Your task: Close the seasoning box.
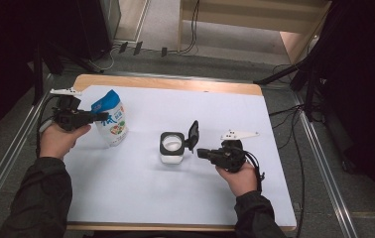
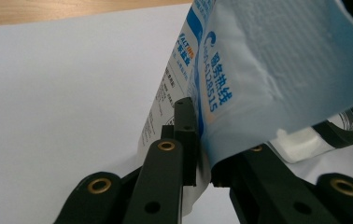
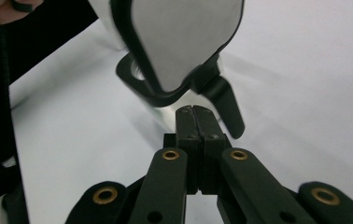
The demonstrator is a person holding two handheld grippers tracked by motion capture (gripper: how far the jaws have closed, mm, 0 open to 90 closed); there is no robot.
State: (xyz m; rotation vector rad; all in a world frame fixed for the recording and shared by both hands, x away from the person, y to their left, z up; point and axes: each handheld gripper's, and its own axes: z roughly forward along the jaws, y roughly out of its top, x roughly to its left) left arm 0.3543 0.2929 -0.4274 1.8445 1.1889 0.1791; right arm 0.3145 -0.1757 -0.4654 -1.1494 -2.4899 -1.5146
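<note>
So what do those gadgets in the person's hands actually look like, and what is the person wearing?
Each hand-held gripper, left and right, is matte black with two flat, straight jaws on arms fastened with brass-coloured rivets. A pale three-cornered plate sits on top of each, and a black cable trails from the right one. The person wears dark long sleeves.

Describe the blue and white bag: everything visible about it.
The bag is a soft plastic pouch, white below with a blue top, printed with blue and orange characters and a small food picture. It stands upright, leaning slightly, on the white table cover left of the open jar. Its crinkled top looks open. The left gripper is shut on its upper edge, jaws pinching the film.
</note>
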